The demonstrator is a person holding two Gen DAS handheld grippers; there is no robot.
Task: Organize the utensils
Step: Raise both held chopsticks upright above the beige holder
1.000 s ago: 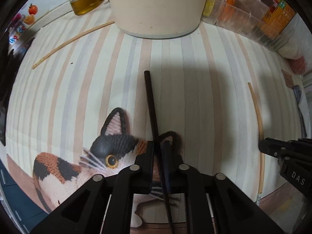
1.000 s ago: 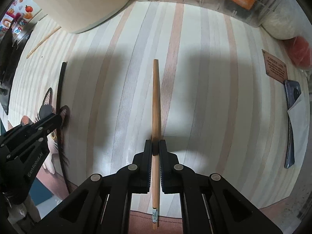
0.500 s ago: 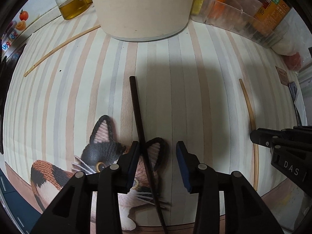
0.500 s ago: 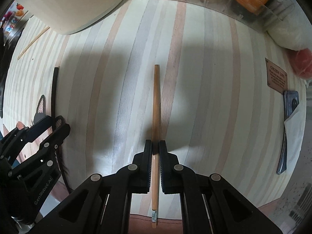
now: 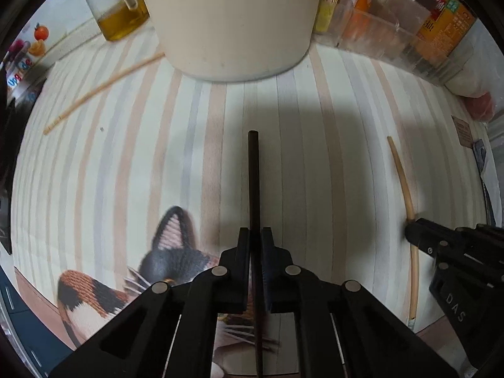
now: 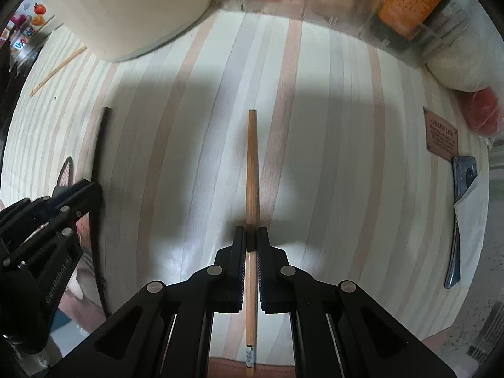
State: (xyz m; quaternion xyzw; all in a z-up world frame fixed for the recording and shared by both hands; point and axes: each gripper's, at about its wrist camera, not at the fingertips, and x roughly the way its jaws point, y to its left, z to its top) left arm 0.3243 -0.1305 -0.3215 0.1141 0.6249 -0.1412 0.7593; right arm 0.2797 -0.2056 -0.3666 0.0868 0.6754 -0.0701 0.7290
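A black chopstick (image 5: 253,182) lies along the striped placemat (image 5: 315,157), pointing at the cream container. My left gripper (image 5: 254,233) is closing its jaws on it, and the pads press on its lower half. The same stick shows at the left of the right wrist view (image 6: 100,145) beside the left gripper (image 6: 94,189). My right gripper (image 6: 251,231) is shut on a brown wooden chopstick (image 6: 252,163), which runs straight ahead from the jaws. In the left wrist view that chopstick (image 5: 404,182) and the right gripper (image 5: 412,231) sit at the right.
A pale wooden chopstick (image 5: 104,89) lies loose at the far left by the big cream container (image 5: 233,22). An oil jug (image 5: 119,22) and a clear organizer with packets (image 5: 393,31) line the back. A cat picture (image 5: 170,252) marks the mat's near corner.
The left gripper opened around the black chopstick half a second ago and has now shut on it, with the stick centred and straight. The right gripper kept its hold on the wooden chopstick.
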